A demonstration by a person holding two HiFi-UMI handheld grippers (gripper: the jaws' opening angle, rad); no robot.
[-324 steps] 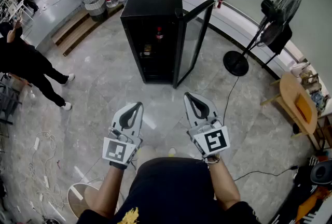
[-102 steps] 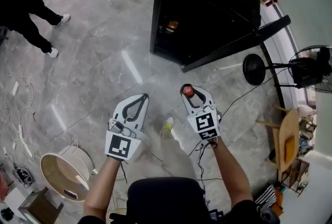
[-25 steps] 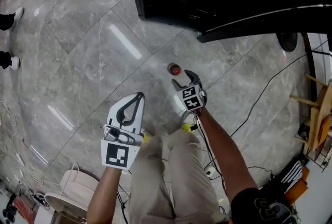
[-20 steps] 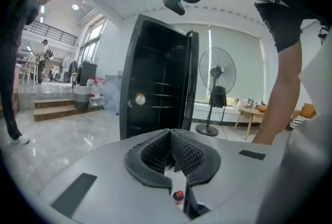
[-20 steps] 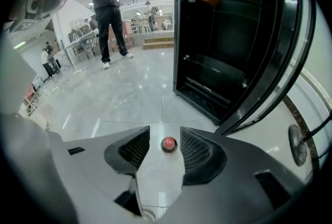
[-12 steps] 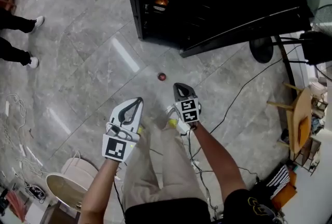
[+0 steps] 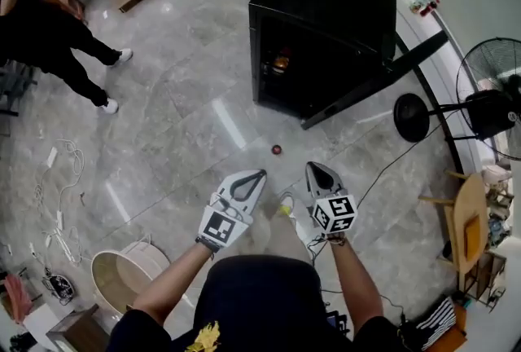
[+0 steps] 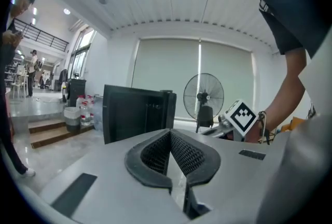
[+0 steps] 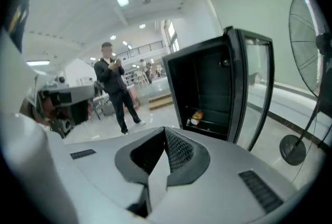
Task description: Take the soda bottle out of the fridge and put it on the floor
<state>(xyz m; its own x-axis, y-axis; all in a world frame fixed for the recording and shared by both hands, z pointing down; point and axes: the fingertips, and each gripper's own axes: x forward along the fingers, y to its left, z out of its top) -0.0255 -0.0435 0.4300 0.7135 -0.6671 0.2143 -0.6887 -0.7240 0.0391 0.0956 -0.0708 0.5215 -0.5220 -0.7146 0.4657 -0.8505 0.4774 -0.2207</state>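
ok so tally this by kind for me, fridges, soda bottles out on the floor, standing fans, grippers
fridge: 1
soda bottle: 1
fan: 1
grippers: 2, the left gripper and the right gripper, both shut and empty
total: 5

Floor (image 7: pixel 183 138) ahead open; soda bottle (image 7: pixel 277 149) midway, fridge door (image 7: pixel 381 81) juts right.

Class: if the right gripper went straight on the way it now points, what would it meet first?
Probably the floor just before the open fridge, since the right gripper tilts downward; depth is unclear. The soda bottle stands left of that line.
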